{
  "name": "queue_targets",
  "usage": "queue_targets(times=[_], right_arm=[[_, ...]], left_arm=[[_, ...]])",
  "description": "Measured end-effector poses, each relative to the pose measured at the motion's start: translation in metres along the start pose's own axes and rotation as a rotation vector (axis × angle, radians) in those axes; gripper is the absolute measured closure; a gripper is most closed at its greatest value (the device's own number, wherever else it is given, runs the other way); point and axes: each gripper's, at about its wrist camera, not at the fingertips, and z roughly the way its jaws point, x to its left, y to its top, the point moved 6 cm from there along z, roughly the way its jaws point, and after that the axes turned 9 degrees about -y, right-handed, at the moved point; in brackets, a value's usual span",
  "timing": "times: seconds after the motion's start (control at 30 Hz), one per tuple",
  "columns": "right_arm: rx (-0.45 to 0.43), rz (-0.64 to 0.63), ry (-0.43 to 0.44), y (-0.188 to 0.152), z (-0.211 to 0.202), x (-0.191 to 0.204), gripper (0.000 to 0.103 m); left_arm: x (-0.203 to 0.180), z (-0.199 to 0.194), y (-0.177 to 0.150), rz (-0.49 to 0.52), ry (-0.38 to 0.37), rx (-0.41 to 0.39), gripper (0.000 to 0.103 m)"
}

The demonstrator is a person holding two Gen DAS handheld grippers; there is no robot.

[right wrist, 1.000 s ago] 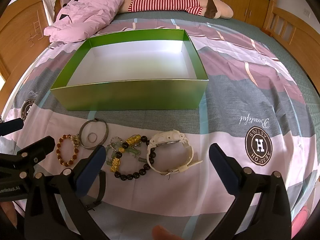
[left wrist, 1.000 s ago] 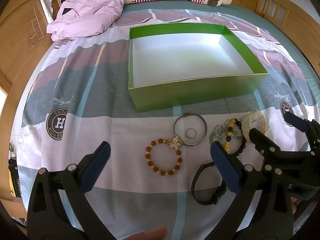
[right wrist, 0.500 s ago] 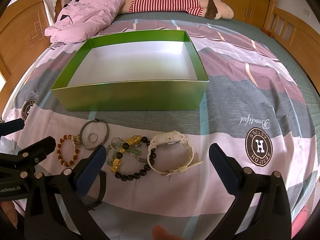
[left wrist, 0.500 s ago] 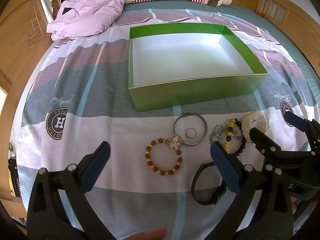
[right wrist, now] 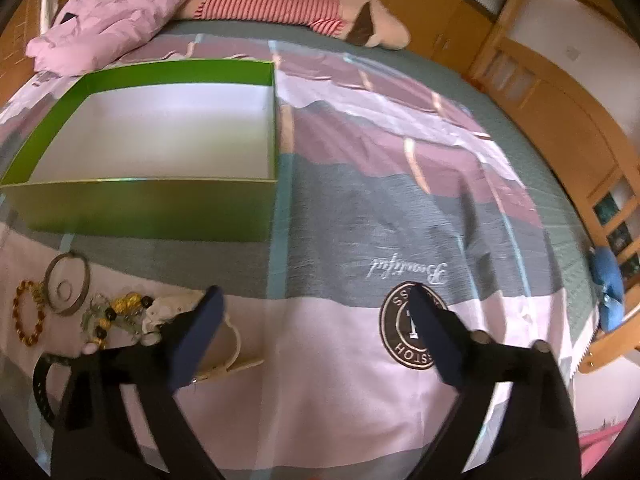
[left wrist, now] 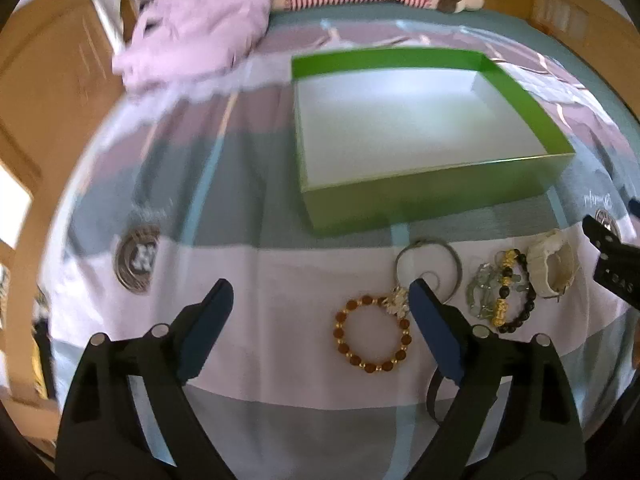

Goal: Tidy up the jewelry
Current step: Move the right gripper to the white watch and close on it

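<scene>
Now both tongs gape empty; the left tongs [left wrist: 320,304] sit nearest the amber bead bracelet [left wrist: 373,334], just right of centre.

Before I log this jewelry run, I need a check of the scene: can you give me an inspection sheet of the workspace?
Surface: striped bedspread, printed round logos.
Job's things: green box holds nothing; in front lie an amber bead bracelet, silver bangle with a small ring inside, dark-and-gold bead bracelet, white watch, and black watch strap.
Clutter: pink garment and striped plush toy at the far end.
Grippers: left gripper open, fingers apart above the bedspread; right gripper open beside the white watch.
Cables: nothing seen.
Surroundings: wooden bed frame.
</scene>
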Motion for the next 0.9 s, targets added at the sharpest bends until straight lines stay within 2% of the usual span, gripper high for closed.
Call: queue_targets(times=[0.03, 0.07, 0.1, 0.13, 0.2, 0.27, 0.33, 0.37, 0.43, 0.47, 0.53, 0.57, 0.6, 0.7, 0.77, 0.8, 0.83, 0.9], right_arm=[[0.010, -0.004, 0.031, -0.001, -0.001, 0.005, 0.029], [0.026, -0.008, 0.060, -0.004, 0.000, 0.011, 0.030], [0.053, -0.015, 0.088, -0.008, 0.003, 0.017, 0.031], [0.074, -0.023, 0.100, -0.010, 0.004, 0.024, 0.031], [0.120, -0.040, 0.112, -0.018, 0.013, 0.033, 0.033], [0.161, -0.056, 0.097, -0.026, 0.022, 0.039, 0.045], [0.204, -0.043, 0.121, -0.031, 0.027, 0.039, 0.080], [0.211, -0.033, 0.114, -0.031, 0.027, 0.037, 0.084], [0.201, -0.022, 0.128, -0.027, 0.025, 0.033, 0.090], [0.190, -0.015, 0.127, -0.024, 0.024, 0.030, 0.090], [0.154, -0.006, 0.119, -0.018, 0.019, 0.023, 0.090], [0.136, 0.003, 0.125, -0.015, 0.016, 0.021, 0.090], [0.127, 0.013, 0.139, -0.013, 0.012, 0.021, 0.101], [0.100, 0.045, 0.175, -0.008, 0.006, 0.013, 0.100], [0.083, 0.045, 0.165, -0.008, 0.003, 0.011, 0.100], [0.080, 0.045, 0.164, -0.009, 0.003, 0.011, 0.100], [0.085, 0.045, 0.164, -0.008, 0.004, 0.010, 0.100], [0.098, 0.058, 0.157, -0.008, 0.005, 0.012, 0.098]], left_arm=[[0.005, 0.005, -0.001, -0.032, -0.031, 0.020, 0.032], [0.008, 0.010, -0.003, -0.053, -0.058, 0.045, 0.039], [0.008, 0.016, -0.004, -0.065, -0.080, 0.073, 0.051], [0.010, 0.023, -0.007, -0.078, -0.098, 0.103, 0.054], [0.011, 0.030, -0.012, -0.092, -0.109, 0.130, 0.054], [0.013, 0.037, -0.016, -0.097, -0.095, 0.153, 0.052], [0.014, 0.042, -0.021, -0.085, -0.070, 0.172, 0.052], [0.015, 0.045, -0.022, -0.080, -0.054, 0.181, 0.053], [0.018, 0.048, -0.026, -0.070, -0.025, 0.198, 0.066], [0.019, 0.048, -0.027, -0.070, -0.024, 0.202, 0.070], [0.020, 0.047, -0.026, -0.073, -0.027, 0.197, 0.087], [0.022, 0.044, -0.026, -0.073, -0.009, 0.188, 0.091], [0.027, 0.040, -0.021, -0.072, 0.008, 0.176, 0.092], [0.034, 0.026, -0.012, -0.073, 0.033, 0.118, 0.092], [0.036, 0.015, -0.007, -0.074, 0.038, 0.080, 0.092], [0.036, 0.010, -0.005, -0.080, 0.030, 0.058, 0.088], [0.034, 0.008, -0.004, -0.081, 0.018, 0.042, 0.075], [0.023, 0.005, -0.005, -0.051, -0.016, 0.023, 0.067]])
